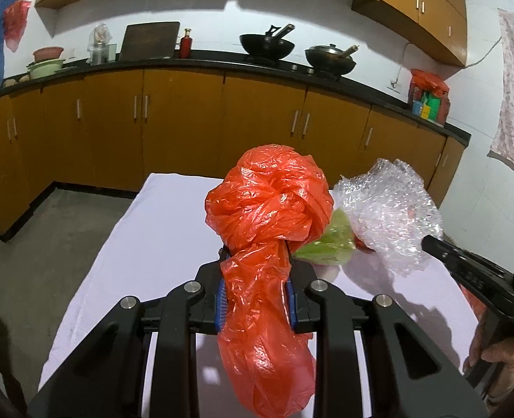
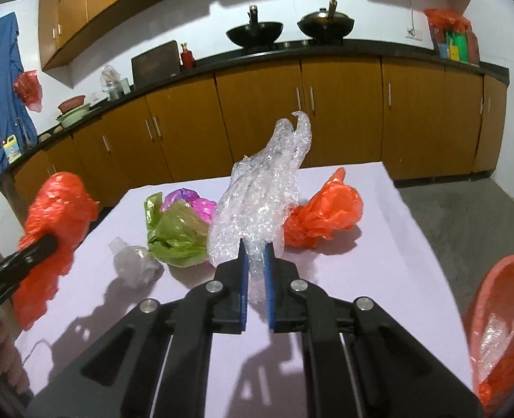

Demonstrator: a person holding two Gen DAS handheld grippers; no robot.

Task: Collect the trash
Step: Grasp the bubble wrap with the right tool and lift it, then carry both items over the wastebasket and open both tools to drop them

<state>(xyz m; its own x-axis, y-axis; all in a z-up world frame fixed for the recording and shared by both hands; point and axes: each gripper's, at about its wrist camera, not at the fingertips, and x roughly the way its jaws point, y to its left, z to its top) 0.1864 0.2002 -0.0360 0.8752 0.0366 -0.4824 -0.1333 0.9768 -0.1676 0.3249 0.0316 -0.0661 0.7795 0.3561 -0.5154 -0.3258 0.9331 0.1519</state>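
My left gripper [image 1: 257,261] is shut on a crumpled red plastic bag [image 1: 270,202] and holds it above the table; it also shows at the left of the right wrist view [image 2: 56,202]. My right gripper [image 2: 257,250] is shut on a wad of clear bubble wrap [image 2: 260,188], lifted off the table; the wrap also shows in the left wrist view [image 1: 389,205]. On the table lie a green bag [image 2: 176,233], a purple bag [image 2: 190,202], a second red bag [image 2: 326,216] and a crushed clear bottle [image 2: 135,264].
The table has a pale lilac cloth [image 2: 378,278]. A red bin [image 2: 500,331] with clear plastic inside stands off the table's right edge. Wooden cabinets and a black counter [image 1: 222,66] with woks run along the back wall.
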